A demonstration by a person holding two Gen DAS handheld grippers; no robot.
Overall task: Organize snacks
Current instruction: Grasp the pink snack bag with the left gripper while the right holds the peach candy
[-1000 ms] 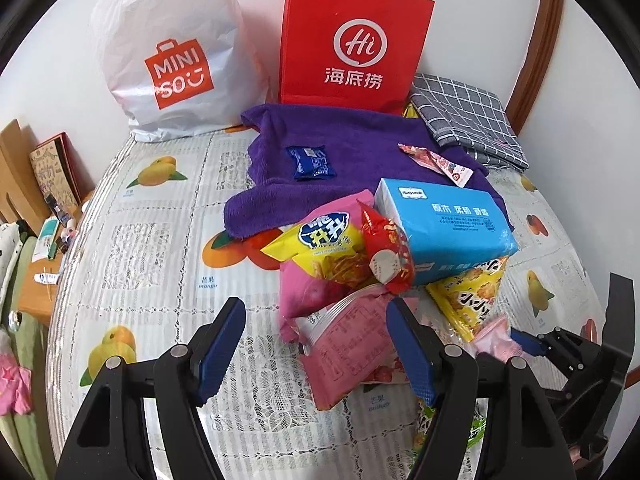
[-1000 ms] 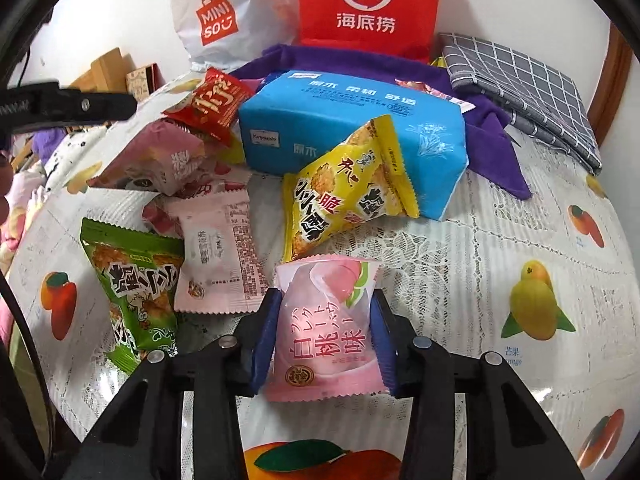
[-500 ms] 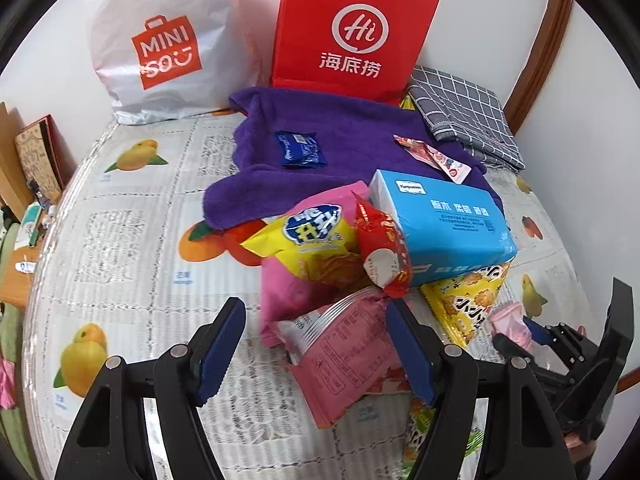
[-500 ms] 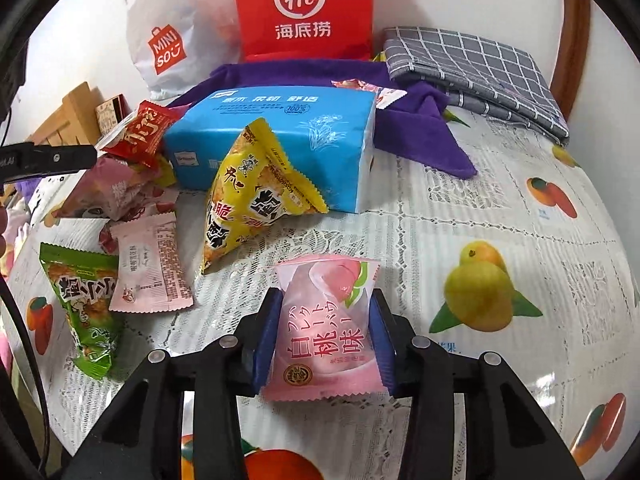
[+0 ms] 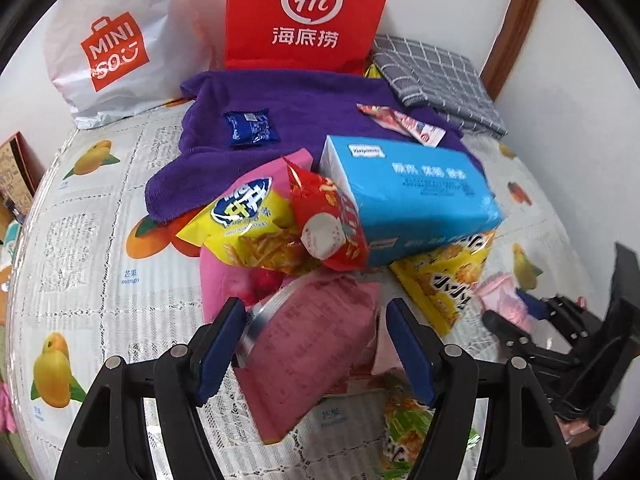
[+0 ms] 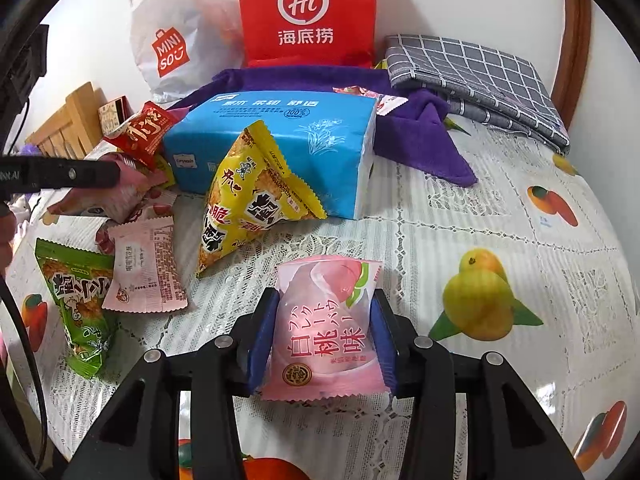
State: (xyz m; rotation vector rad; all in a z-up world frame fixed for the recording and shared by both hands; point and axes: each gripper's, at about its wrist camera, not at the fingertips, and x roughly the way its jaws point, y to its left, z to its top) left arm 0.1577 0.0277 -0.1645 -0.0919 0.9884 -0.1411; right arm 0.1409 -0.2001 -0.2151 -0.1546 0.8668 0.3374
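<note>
Snacks (image 5: 280,224) lie heaped against a blue tissue pack (image 5: 412,196) on the desk (image 6: 460,216). Right gripper (image 6: 323,338): fingers closed on a pink peach packet (image 6: 326,328). Left gripper (image 5: 316,352): fingers wide apart, empty, over a pink pouch (image 5: 308,344).

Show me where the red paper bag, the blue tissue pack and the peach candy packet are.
red paper bag (image 5: 308,16): left wrist view, on its white logo.
blue tissue pack (image 6: 276,128): right wrist view, on its top face.
peach candy packet (image 6: 326,328): right wrist view, on its printed front.
</note>
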